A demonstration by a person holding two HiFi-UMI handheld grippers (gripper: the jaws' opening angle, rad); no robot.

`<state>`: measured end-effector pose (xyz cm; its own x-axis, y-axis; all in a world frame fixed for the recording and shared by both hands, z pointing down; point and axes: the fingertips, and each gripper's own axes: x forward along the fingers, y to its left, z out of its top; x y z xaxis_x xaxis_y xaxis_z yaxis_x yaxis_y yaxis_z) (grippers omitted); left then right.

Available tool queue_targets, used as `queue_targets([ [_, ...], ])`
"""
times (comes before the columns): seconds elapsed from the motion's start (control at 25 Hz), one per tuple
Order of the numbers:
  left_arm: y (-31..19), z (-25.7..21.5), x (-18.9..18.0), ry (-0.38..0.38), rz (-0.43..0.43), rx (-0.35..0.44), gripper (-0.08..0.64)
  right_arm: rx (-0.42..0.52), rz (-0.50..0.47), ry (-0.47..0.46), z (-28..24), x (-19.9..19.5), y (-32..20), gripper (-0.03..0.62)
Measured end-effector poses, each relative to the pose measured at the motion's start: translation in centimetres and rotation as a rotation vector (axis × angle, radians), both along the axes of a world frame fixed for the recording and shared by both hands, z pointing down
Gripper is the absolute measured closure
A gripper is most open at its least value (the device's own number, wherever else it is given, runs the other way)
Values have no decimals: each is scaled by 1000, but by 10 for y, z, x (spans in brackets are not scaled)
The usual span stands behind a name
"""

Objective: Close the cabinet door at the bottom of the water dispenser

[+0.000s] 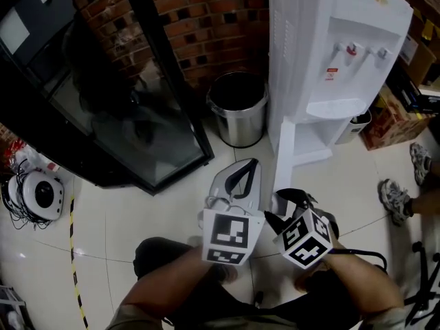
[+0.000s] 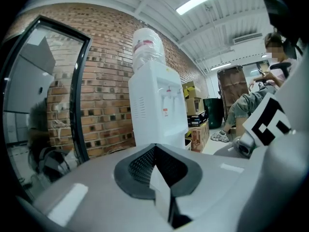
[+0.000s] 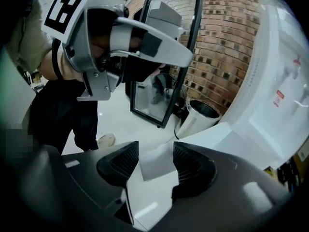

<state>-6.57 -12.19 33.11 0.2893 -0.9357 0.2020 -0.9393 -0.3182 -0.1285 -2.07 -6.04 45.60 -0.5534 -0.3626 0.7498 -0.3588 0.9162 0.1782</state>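
Approach step, door not yet touched: water dispenser (image 1: 330,60) stands far right; its bottom cabinet door (image 1: 297,148) looks ajar, just beyond the right gripper (image 3: 155,148), jaws apart and empty; left gripper (image 2: 154,148) jaws together, idle; next, push the door flat shut.

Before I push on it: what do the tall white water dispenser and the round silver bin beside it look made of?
Tall white water dispenser: probably moulded plastic, smooth semi-gloss, with ribbed vents on its side.
Round silver bin: apparently stainless steel, shiny, with bright reflections on rim and wall.
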Motion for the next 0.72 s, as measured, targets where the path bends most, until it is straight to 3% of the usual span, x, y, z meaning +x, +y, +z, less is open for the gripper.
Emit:
queue_targets([
  [0.36, -19, -14, 46, 70, 65, 17, 560, -30, 98, 48, -2, 55, -1, 361],
  [0.44, -23, -14, 60, 80, 94, 18, 560, -37, 156, 51, -2, 76, -8, 367],
  [0.6, -33, -14, 81, 95, 136, 18, 560, -25, 312, 64, -5, 125, -36, 444],
  [0.72, -44, -10, 92, 104, 157, 13, 560, -19, 397, 66, -5, 156, -55, 451],
])
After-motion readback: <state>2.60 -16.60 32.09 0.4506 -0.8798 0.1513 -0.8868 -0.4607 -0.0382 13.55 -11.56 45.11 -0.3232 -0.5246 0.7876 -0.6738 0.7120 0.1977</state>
